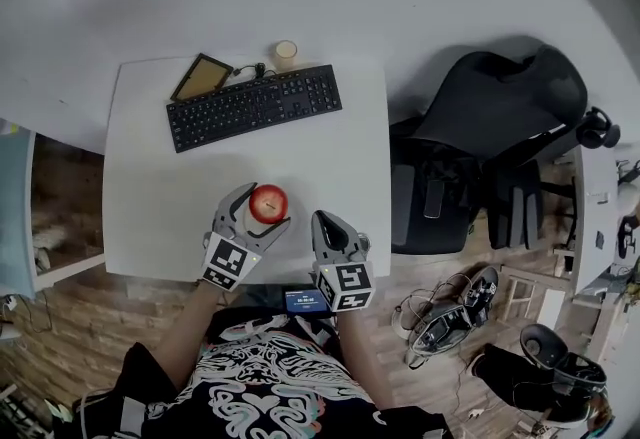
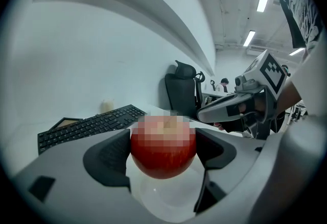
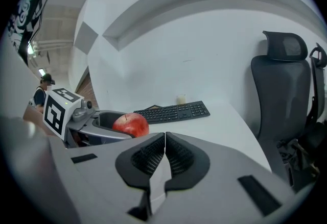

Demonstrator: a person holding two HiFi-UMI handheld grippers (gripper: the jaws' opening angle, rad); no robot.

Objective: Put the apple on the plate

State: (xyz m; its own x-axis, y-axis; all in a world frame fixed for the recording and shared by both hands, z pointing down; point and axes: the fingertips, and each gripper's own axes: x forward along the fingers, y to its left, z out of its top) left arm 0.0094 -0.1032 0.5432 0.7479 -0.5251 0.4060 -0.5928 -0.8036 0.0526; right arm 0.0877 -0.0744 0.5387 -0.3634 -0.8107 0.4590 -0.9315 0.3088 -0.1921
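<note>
Item 1. Apple (image 1: 268, 202): red, clamped between the two jaws of the left gripper (image 1: 262, 208), one dark pad pressed to each side of it. It is held over the near part of the white table (image 1: 330, 167), in front of the keyboard and well apart from it. In the left gripper view a pale round disc (image 2: 163, 195) is seen directly beneath the apple; whether it is a plate, and whether the apple touches it, cannot be told

Item 2. Right gripper (image 1: 325, 222): jaws are closed together, ribbed pads meeting, with nothing between them. It is held just beside the left gripper, on the apple's right, at the table's near edge

Item 3. Black keyboard (image 1: 254, 106): laid at a slight slant across the far part of the table

Item 4. Flat dark-framed panel (image 1: 202, 77) with a tan face: placed at the keyboard's far left corner

Item 5. Small pale cup (image 1: 286, 54): stood upright just behind the keyboard, near the table's far edge

Item 6. Black office chair (image 1: 500, 117): parked to the right of the table, dark items piled on its seat

Item 7. Small device with a lit blue screen (image 1: 305, 301): seen between the two marker cubes, at the person's patterned shirt
</note>
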